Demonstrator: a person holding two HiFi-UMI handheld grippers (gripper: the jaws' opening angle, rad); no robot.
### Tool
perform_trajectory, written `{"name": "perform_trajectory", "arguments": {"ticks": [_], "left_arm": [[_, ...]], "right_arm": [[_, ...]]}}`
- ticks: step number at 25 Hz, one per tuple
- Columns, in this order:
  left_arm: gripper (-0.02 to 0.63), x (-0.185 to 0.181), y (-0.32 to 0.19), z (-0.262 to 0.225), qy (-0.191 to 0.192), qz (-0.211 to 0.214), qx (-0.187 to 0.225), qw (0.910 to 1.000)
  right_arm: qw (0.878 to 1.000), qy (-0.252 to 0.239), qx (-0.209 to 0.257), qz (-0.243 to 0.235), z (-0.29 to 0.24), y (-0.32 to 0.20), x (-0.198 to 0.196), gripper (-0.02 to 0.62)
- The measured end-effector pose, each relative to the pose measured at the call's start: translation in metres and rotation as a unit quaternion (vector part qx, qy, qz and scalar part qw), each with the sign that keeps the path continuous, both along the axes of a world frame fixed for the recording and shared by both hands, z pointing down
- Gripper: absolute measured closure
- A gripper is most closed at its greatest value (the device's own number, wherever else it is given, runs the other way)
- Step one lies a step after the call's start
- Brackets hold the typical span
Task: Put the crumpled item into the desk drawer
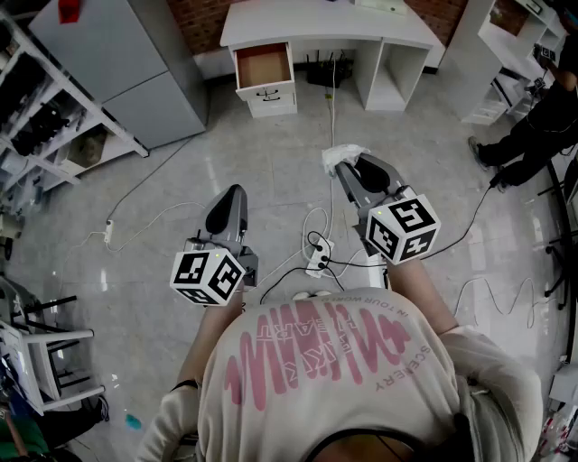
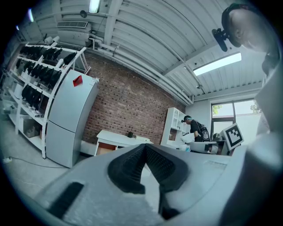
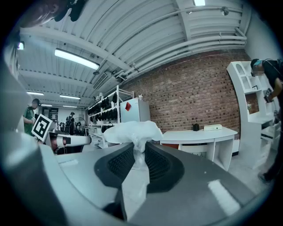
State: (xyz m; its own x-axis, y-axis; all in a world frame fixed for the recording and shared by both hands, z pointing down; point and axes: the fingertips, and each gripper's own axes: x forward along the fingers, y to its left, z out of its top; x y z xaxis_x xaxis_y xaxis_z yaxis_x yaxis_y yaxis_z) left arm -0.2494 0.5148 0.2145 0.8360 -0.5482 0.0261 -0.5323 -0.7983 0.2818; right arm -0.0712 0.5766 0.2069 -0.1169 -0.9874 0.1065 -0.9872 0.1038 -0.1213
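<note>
The crumpled item is a wad of white paper pinched at the tip of my right gripper, held level above the floor. In the right gripper view the wad bulges out over the jaw tips and a strip of it runs down between the pads, so the right gripper is shut on it. My left gripper hangs to the left, its tips touching with nothing between them. Far ahead stands the white desk, its left drawer pulled open and showing a brown bottom.
Cables and a white power strip lie on the tiled floor just ahead of me. A grey cabinet and a shoe rack stand at the left, a white shelf unit at the right. A person in black stands by it.
</note>
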Motion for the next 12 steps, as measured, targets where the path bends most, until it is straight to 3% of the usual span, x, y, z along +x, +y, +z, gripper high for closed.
{"name": "perform_trajectory", "arguments": {"ticks": [12], "left_arm": [[0.604,0.016,0.011,-0.008,0.005,-0.003,0.011,0.9999]], "right_arm": [[1.000,-0.009,0.006,-0.002,-0.004,0.011,0.017,0.512]]}}
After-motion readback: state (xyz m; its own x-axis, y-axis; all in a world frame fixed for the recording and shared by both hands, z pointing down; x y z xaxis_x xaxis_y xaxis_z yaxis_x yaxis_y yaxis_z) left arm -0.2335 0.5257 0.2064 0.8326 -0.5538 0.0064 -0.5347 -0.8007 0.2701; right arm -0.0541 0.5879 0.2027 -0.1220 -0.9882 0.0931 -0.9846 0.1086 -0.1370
